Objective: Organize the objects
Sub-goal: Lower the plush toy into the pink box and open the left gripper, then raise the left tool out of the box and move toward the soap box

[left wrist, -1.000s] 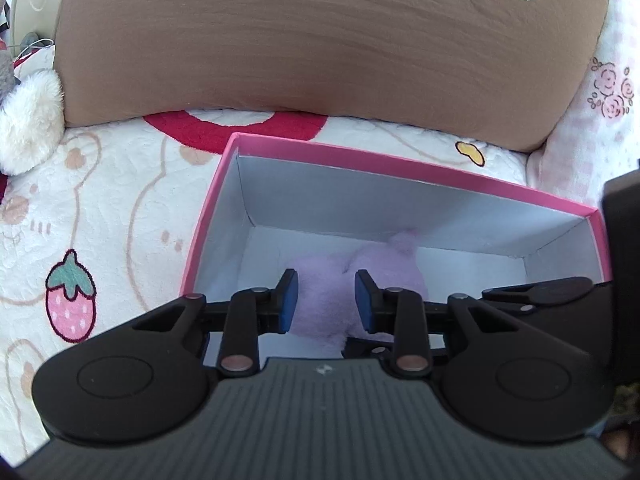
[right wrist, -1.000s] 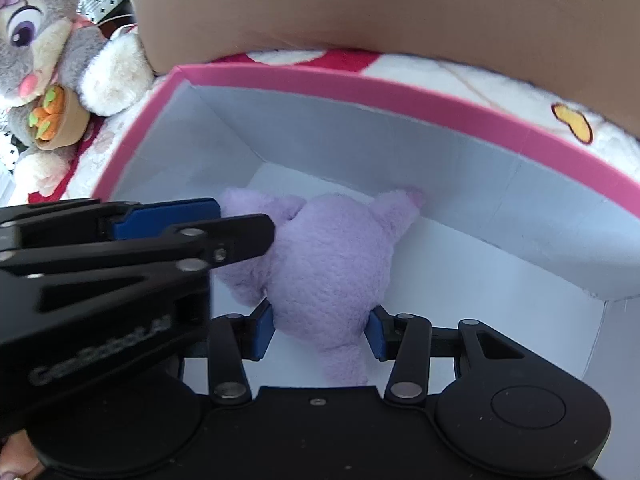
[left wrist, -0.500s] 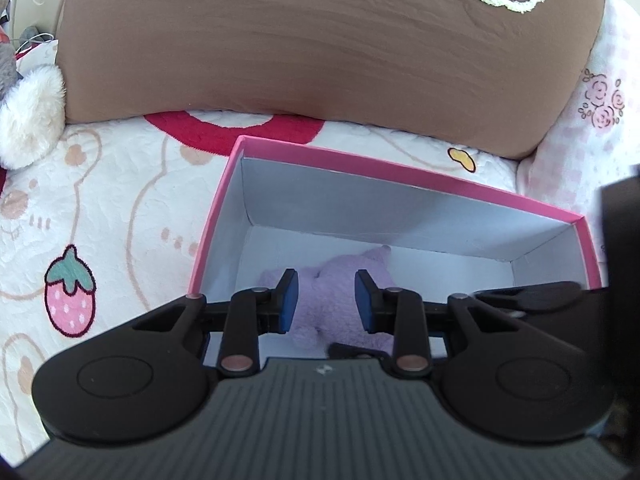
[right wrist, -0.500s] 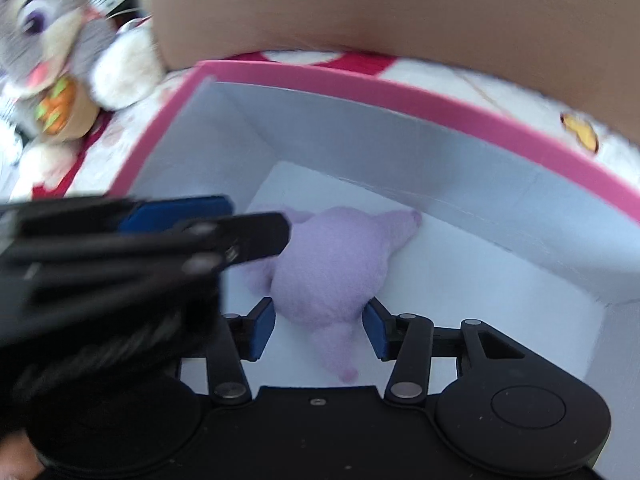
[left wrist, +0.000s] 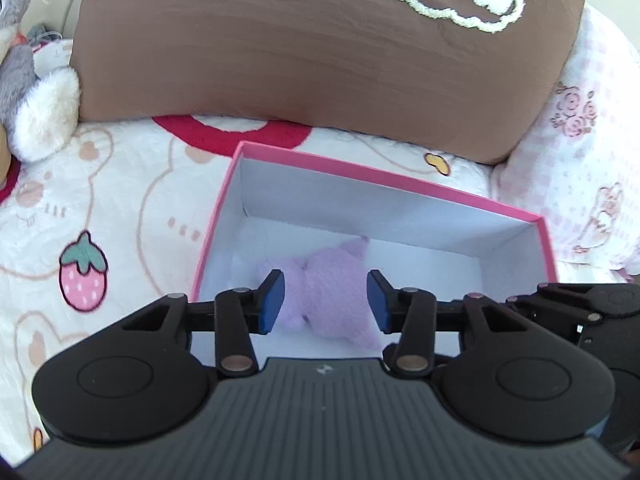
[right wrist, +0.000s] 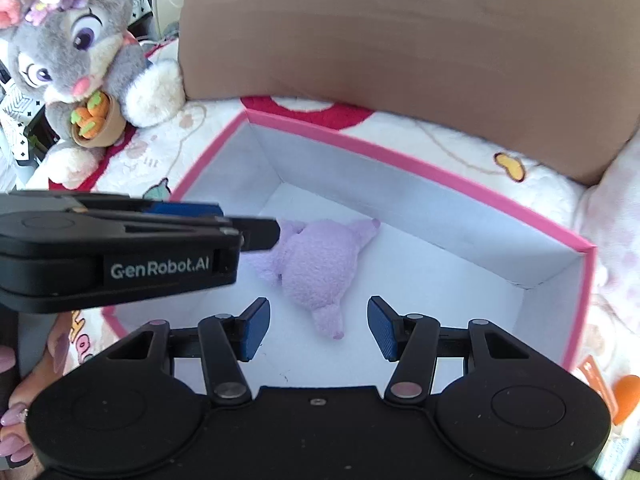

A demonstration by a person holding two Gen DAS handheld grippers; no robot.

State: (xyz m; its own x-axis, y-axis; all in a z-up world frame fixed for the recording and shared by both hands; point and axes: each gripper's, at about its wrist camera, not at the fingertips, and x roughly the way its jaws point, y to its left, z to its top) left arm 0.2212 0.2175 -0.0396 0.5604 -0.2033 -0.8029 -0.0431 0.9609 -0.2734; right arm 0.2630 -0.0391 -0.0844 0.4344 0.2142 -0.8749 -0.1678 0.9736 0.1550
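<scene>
Purple plush [right wrist: 316,264] lies on the white floor of the pink box [left wrist: 360,168], nearer its left wall, free of both your grippers. Your left gripper [left wrist: 326,300] has just been opening; its blue pads sit partly apart above the plush, nothing gripped. Your right gripper [right wrist: 318,328] has also just been opening, jaws wider, clear of the plush. The box sits on the bed [left wrist: 120,200], brown pillow [left wrist: 300,40] behind it, grey rabbit toy [right wrist: 76,52] off to the left.
</scene>
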